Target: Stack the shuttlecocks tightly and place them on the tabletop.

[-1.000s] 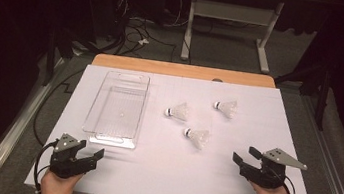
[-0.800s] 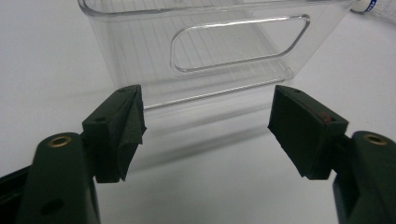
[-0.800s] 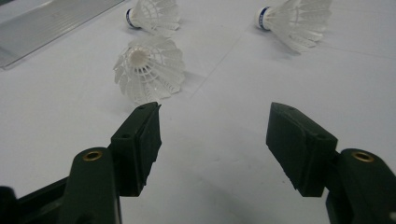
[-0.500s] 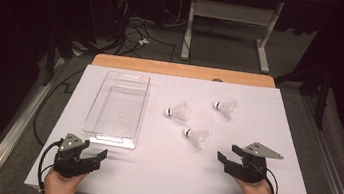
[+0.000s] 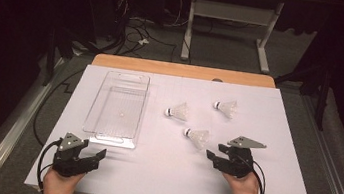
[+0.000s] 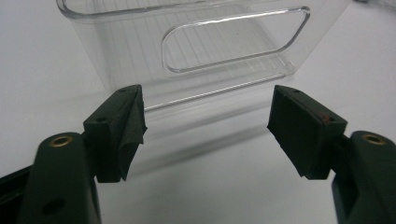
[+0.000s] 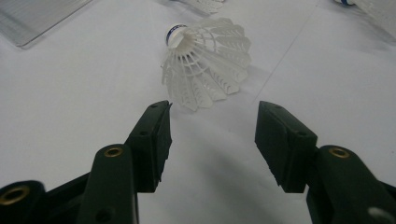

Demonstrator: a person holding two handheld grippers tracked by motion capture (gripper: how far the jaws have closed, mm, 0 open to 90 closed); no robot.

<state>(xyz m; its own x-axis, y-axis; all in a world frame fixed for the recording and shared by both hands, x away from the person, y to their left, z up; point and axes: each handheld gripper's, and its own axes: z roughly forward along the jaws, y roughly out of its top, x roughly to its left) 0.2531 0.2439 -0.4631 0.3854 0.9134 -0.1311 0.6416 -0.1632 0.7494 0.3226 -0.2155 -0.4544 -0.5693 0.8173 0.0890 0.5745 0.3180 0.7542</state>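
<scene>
Right gripper [image 5: 214,152] at lower right, jaws half open and just been closing, empty, nearest shuttlecock [image 7: 205,60] just ahead. Left gripper [image 6: 205,135] looks wide open, empty, facing the clear bin [image 6: 196,46].

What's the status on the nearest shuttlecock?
Right gripper open, jaws just been closing, nothing between them. Nearest shuttlecock lying just ahead, untouched. Left gripper open by the bin. Path clear.

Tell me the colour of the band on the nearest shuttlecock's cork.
Blue, on the nearest shuttlecock; the right gripper view shows it best.
</scene>
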